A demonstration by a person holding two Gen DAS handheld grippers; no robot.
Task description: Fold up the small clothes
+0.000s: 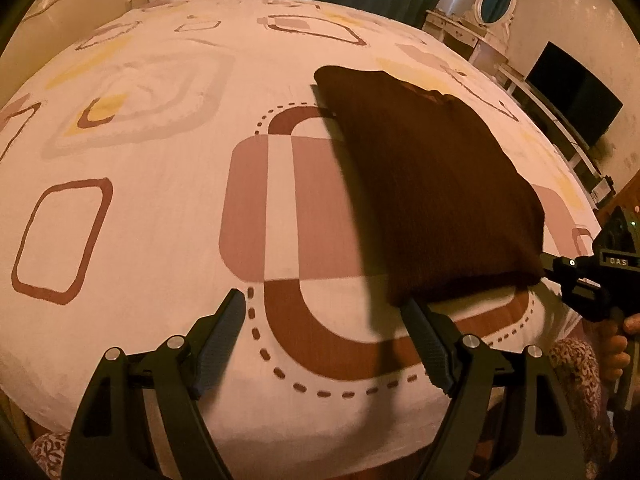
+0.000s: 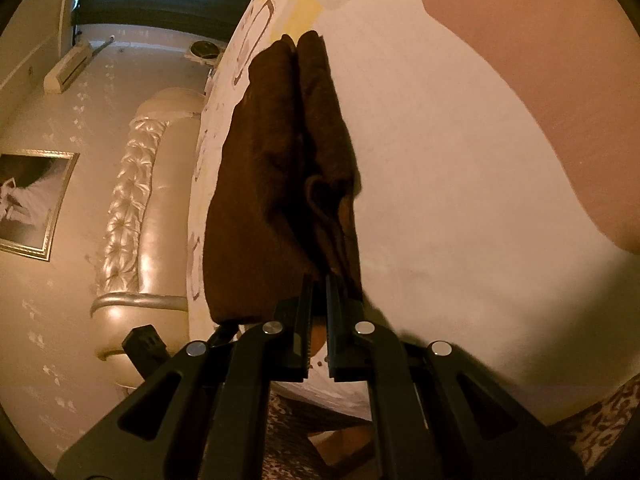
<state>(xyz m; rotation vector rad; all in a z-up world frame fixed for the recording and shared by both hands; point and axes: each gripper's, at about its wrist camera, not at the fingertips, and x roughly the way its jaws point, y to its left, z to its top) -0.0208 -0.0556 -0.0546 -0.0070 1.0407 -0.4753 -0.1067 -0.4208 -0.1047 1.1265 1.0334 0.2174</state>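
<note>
A dark brown garment (image 1: 428,184) hangs folded above the patterned bedsheet (image 1: 160,200). In the left wrist view my left gripper (image 1: 324,308) is open and empty, its right finger tip just under the garment's near corner. My right gripper (image 1: 560,268) enters from the right and holds the garment's lower right corner. In the right wrist view my right gripper (image 2: 319,280) is shut on the brown garment (image 2: 276,184), which hangs doubled in front of it, above the sheet (image 2: 460,200).
The bed has a tufted cream headboard (image 2: 136,216). A dressing table with an oval mirror (image 1: 494,0) and a dark TV screen (image 1: 572,96) stand beyond the bed's right side. A person's hand (image 1: 616,344) holds the right gripper.
</note>
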